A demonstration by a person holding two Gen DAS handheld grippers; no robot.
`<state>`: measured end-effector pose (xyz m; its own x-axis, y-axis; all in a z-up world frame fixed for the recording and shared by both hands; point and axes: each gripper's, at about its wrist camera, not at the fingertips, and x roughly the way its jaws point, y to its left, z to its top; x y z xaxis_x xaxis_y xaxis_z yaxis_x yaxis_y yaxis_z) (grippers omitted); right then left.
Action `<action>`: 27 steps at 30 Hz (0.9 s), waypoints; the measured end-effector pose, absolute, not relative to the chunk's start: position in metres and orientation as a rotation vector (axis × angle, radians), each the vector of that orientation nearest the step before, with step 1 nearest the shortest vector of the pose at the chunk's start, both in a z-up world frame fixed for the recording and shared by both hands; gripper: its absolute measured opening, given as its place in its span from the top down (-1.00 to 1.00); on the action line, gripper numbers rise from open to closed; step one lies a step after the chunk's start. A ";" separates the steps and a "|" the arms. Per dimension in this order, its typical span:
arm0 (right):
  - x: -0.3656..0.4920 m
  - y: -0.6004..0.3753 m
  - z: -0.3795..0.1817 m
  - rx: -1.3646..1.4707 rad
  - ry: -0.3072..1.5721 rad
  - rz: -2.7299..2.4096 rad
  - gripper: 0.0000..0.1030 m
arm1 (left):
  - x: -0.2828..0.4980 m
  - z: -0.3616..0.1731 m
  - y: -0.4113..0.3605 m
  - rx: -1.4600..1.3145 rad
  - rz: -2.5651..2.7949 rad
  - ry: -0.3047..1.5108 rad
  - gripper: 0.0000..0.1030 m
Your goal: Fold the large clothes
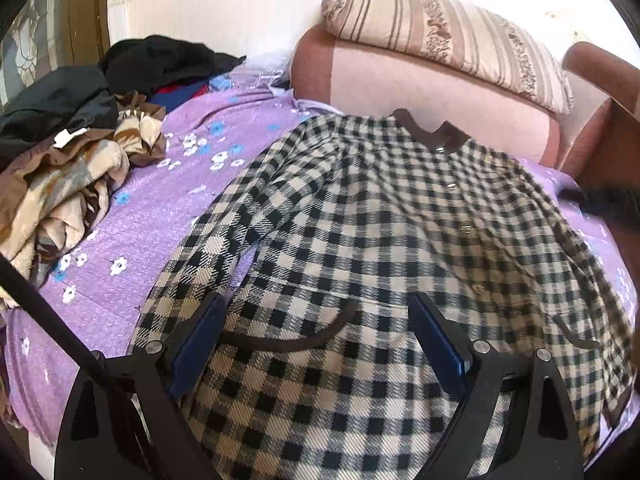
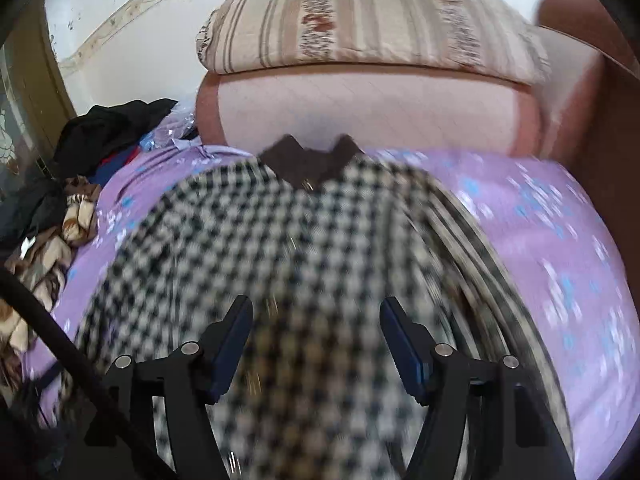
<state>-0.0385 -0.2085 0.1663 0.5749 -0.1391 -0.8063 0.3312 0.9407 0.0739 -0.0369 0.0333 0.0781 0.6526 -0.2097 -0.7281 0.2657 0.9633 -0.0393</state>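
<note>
A black-and-cream checked shirt with a brown collar lies spread flat, front up, on a purple flowered bedsheet. My left gripper is open and empty, hovering over the shirt's lower left part near a brown-trimmed pocket. The shirt also shows in the right wrist view, blurred by motion, collar at the far end. My right gripper is open and empty above the shirt's middle.
A pile of crumpled clothes lies on the left of the bed, with dark garments behind. A pink headboard with a striped pillow on top stands beyond the collar. The sheet shows right of the shirt.
</note>
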 end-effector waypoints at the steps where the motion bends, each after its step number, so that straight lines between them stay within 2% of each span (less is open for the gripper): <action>1: -0.062 -0.203 0.167 0.222 0.904 -0.295 -0.37 | -0.043 0.082 0.032 0.077 -0.276 0.807 -0.78; 7: -0.160 -0.184 0.162 0.273 0.829 -0.384 -0.37 | -0.092 0.100 0.024 0.121 -0.275 0.749 -0.78; 12: -0.207 -0.177 0.161 0.269 0.778 -0.431 -0.37 | -0.130 0.109 0.022 0.149 -0.281 0.725 -0.78; 27: -0.237 -0.144 0.163 0.127 0.685 -0.452 -0.41 | -0.175 0.094 0.031 0.076 -0.275 0.845 -0.78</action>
